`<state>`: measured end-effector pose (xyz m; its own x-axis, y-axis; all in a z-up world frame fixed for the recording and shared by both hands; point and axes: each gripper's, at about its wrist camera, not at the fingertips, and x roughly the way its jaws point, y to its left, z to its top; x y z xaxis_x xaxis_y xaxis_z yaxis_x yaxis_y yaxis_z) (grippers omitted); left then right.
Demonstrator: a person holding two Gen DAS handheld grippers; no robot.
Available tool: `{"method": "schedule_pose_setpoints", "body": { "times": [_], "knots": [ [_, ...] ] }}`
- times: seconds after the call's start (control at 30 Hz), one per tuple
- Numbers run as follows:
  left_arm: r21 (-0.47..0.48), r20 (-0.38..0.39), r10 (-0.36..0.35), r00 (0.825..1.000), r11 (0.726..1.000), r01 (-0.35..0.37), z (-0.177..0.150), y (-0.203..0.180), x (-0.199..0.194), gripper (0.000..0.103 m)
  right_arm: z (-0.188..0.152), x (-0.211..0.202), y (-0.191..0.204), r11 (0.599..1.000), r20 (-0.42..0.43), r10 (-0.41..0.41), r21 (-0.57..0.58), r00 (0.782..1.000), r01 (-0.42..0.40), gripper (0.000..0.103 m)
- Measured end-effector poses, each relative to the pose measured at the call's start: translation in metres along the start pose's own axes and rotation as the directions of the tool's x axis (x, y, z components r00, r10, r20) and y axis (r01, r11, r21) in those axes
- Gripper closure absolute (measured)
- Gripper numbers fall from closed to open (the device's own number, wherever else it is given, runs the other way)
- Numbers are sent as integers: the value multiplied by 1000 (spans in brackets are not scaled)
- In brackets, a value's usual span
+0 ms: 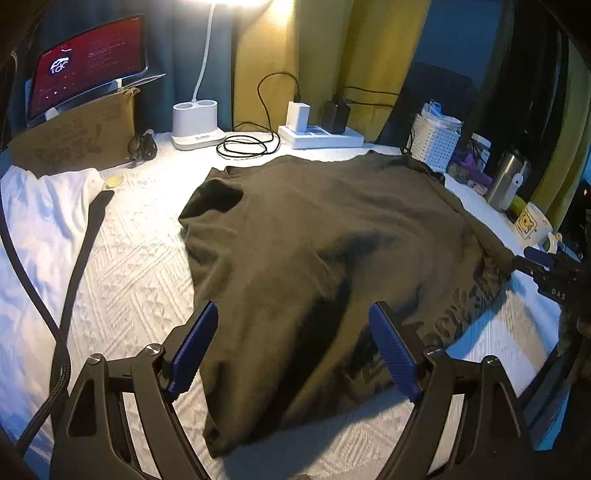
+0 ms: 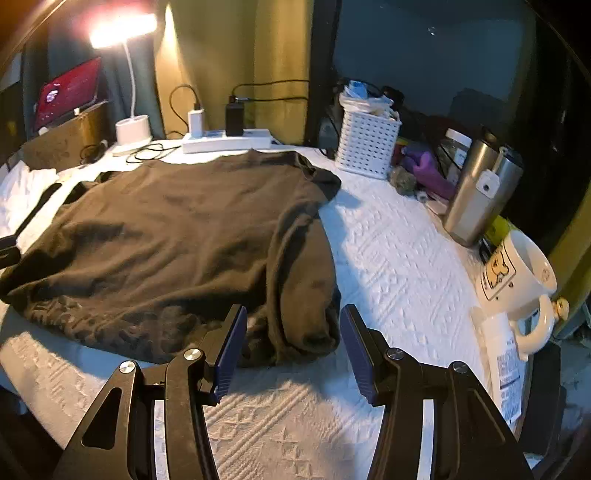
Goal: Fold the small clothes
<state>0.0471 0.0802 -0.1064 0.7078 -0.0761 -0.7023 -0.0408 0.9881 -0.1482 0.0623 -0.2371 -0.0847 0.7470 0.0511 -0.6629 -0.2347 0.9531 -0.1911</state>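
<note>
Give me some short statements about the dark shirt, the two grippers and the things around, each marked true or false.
1. The dark shirt lies on a white textured cover. True.
2. The left gripper is shut on the shirt. False: its fingers stand apart, holding nothing.
3. The right gripper is open. True.
4. The white mug stands on the shirt. False: it stands apart, at the table's right edge.
5. The desk lamp is off. False: it shines.

Shirt [image 1: 314, 240] on bedspread [image 1: 140, 266], lamp [image 1: 195, 125] behind
</note>
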Motion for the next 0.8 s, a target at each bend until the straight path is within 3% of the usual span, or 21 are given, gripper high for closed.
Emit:
{"method": "schedule_pose_setpoints", "body": {
  "times": [0.13,0.3,0.53,0.7,0.8],
  "knots": [
    [9,-17,26,1000,1000,-26,-11,1,3,16,-1,3,-3,1000,6,31,2,1000,-31,48],
    [-47,-56,58,997,997,-61,-23,18,10,16,-4,19,-6,998,-31,67,-1,997,-67,49],
    [-88,-84,99,992,990,-106,-37,36,12,16,-4,26,-2,996,-33,86,-22,996,-87,80],
    [-105,-91,109,990,987,-118,-43,44,7,15,2,18,6,997,1,27,-75,1000,-27,80],
    [-109,-94,113,989,986,-123,-43,46,6,16,5,15,9,995,17,33,-90,999,-32,80]
  ]
}}
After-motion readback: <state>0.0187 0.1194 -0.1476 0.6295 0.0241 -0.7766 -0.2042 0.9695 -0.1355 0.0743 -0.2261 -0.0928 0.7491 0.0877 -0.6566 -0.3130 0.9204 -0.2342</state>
